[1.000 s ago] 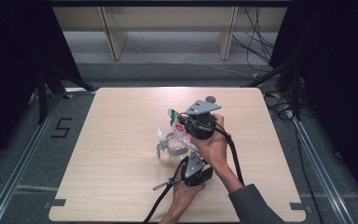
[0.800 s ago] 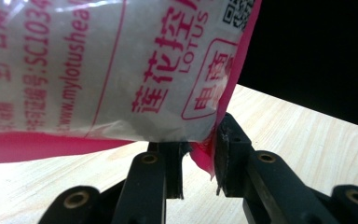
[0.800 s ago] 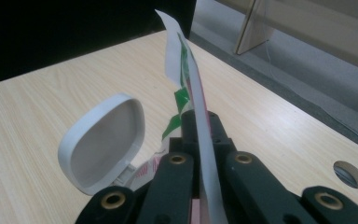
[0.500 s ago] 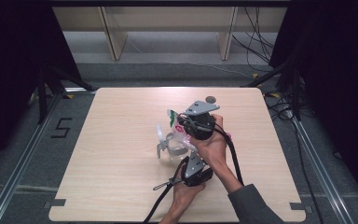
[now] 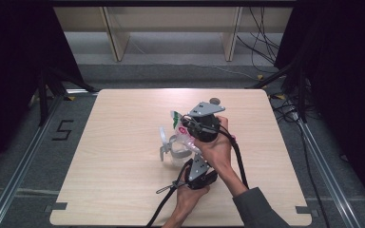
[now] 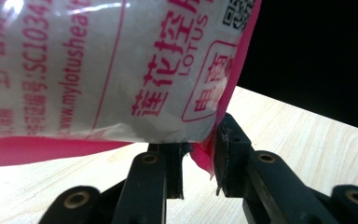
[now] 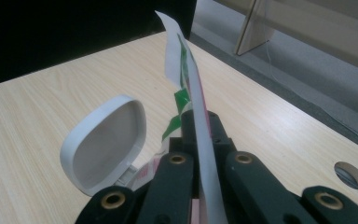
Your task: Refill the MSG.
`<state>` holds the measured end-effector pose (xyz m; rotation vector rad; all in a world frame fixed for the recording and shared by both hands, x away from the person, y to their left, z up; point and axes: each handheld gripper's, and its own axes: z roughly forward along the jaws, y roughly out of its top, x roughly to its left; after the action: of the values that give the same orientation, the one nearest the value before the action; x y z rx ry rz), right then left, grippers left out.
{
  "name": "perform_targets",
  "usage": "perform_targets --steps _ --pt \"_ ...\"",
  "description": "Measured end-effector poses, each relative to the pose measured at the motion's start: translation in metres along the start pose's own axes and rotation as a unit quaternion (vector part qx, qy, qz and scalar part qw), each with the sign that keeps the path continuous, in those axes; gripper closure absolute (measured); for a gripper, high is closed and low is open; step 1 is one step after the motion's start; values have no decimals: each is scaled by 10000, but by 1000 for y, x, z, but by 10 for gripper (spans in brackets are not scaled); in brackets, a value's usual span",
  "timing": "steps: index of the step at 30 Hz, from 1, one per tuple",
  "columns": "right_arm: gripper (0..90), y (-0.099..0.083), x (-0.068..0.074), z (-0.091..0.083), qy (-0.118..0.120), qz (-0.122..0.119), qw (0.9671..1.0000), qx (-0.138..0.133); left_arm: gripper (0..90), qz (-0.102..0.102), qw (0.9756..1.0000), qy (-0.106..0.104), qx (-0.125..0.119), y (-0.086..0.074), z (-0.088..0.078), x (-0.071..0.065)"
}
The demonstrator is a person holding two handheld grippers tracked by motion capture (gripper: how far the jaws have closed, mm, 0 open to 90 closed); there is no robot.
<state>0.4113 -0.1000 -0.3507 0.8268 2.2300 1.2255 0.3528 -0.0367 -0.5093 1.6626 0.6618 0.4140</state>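
While both grippers pinch bag [image 6: 98, 70] (white lidded tub [image 7: 105, 144] at lower left), risk: left gripper [image 6: 198, 163] holds only corner; right gripper [image 7: 200, 140] clamps edge, so tugging may tear film.

We judge this to be a laboratory recording station, not a home or shop. A bare light-wood table [image 5: 123, 190] with notched corners stands alone on grey carpet [image 5: 24, 161], framed at three and nine o'clock by aluminium rails [image 5: 323, 166]. Black curtains [image 5: 14, 71] enclose both sides. At one o'clock, loose cables [image 5: 261, 52] trail across the floor. A taped figure five [image 5: 62, 129] marks the floor at nine o'clock. At twelve o'clock we note plain wooden shelving [image 5: 171, 19]. A black stand's legs [image 5: 45, 88] sit at ten o'clock.
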Motion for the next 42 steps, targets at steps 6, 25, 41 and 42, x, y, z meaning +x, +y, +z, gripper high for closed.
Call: perform_targets --steps 6,25,41,42 --pt "900 0 1 1 22 -54 10000 80 747 -10 10000 1 -8 0 1 -1" --pt "900 1 3 1 18 -124 9998 145 748 -7 10000 -15 -45 2 3 0" --pt "900 1 5 3 54 -153 9998 137 751 -58 10000 -51 -48 1 2 1" --pt "900 1 5 3 54 -153 9998 137 751 -57 10000 -43 -61 1 3 1"
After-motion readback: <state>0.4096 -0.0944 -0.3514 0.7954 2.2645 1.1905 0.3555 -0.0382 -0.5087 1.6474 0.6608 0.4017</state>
